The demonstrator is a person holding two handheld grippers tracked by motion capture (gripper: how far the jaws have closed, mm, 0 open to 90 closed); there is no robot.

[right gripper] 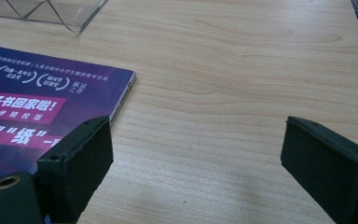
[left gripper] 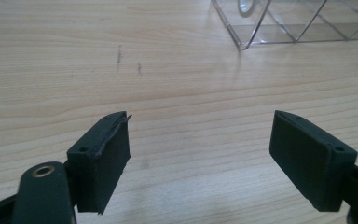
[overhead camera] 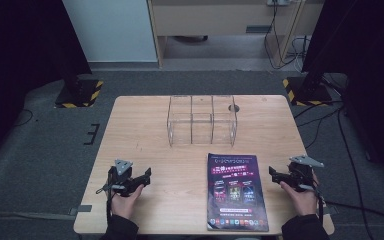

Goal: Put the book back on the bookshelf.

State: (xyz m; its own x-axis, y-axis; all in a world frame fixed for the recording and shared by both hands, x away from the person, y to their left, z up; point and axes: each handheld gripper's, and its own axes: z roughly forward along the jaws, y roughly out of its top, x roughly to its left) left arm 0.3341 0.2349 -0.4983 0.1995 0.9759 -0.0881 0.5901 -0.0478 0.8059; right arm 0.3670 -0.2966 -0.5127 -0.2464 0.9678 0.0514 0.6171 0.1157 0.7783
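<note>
The right gripper [overhead camera: 276, 176], jaws wide and empty, rests just right of a magazine [overhead camera: 236, 192] lying flat at the table's near edge. Its long axis runs away from the person. The left gripper [overhead camera: 144, 176], also open and empty, sits farther off.

Pale wood table [overhead camera: 145, 130] – smooth, matt grain; clear glossy plastic rack [overhead camera: 202, 120]; magazine [overhead camera: 236, 191] – shiny printed paper; matt black pads [left gripper: 105, 161].

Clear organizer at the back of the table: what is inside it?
Nothing shows inside the organizer; through its clear walls the compartments look empty, with bare table showing. A round hole in the table sits behind its right end. Nothing covers it.
</note>
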